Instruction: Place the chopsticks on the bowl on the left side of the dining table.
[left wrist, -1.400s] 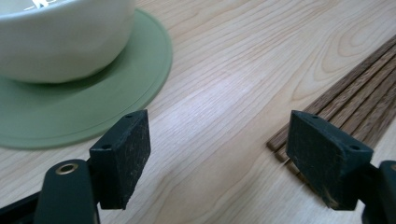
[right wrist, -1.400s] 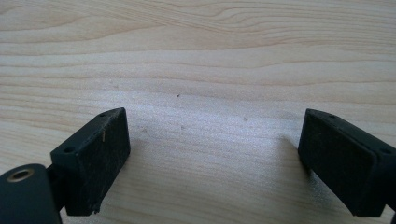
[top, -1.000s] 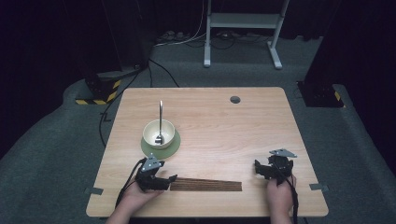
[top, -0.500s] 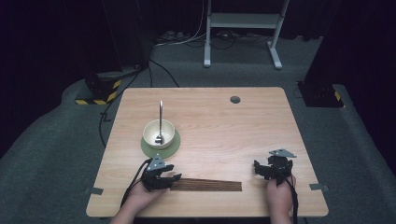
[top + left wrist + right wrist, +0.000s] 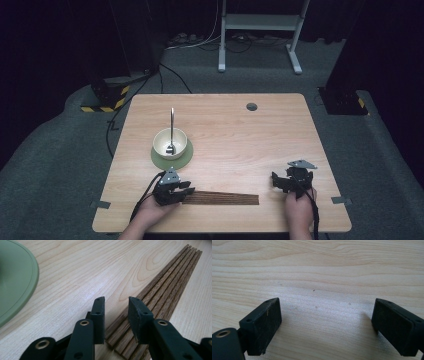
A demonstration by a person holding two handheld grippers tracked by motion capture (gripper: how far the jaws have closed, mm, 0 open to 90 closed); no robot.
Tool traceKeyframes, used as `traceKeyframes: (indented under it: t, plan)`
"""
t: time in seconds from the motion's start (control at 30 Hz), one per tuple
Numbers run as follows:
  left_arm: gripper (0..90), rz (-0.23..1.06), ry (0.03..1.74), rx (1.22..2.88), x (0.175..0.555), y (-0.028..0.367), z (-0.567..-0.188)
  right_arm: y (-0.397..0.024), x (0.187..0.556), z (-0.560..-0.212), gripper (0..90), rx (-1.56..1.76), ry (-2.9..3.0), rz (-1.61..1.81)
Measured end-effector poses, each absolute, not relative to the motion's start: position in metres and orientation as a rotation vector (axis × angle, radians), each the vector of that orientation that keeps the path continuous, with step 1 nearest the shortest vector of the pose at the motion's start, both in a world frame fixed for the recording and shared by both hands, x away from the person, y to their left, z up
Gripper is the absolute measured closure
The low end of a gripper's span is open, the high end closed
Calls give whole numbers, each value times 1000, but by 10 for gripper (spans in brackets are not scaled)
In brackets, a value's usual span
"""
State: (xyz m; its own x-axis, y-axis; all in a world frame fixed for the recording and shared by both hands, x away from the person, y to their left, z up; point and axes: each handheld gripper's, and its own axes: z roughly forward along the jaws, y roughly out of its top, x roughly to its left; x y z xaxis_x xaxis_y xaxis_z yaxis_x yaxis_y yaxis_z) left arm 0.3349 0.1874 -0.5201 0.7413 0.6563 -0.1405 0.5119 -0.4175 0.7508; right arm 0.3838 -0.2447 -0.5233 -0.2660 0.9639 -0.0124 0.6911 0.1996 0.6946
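The landmark for all positions below is the bowl [image 5: 170, 142], which stands on a green saucer [image 5: 186, 156] left of centre on the worktop [image 5: 260, 140].

1. Bowl and spoon. A metal spoon [image 5: 172, 127] stands in the bowl with its handle raised towards the far edge. The saucer's rim [image 5: 23, 282] also appears at the left of the left gripper view. Neither tool touches this set.

2. Left tool [image 5: 172, 189]. It lies on the near side of the bowl, low over the worktop, at the left end of a row of dark wooden sticks [image 5: 222, 198]. The sticks lie flat, side by side, running rightwards from below the bowl along the near edge. In the left gripper view the jaws have just been closing and now stand narrow, astride the near ends of the sticks [image 5: 160, 290]. A gap remains between the pads; whether they already press on the wood cannot be confirmed. Judged purpose: working at the end allows one or two sticks to be separated without disturbing the whole row.

3. Right tool [image 5: 295, 179]. It rests well to the right of the bowl, beyond the right end of the sticks. Its jaws stand wide apart over bare wood [image 5: 324, 290], with nothing between them. Judged purpose: parked clear, ready to assist.
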Motion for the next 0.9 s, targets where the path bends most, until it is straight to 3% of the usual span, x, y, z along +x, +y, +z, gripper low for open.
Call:
traceKeyframes:
  t: [0.9]
  plan:
    - [767, 269, 948, 2092, 340, 195, -523, -243, 384, -525, 90, 1533, 2014, 819]
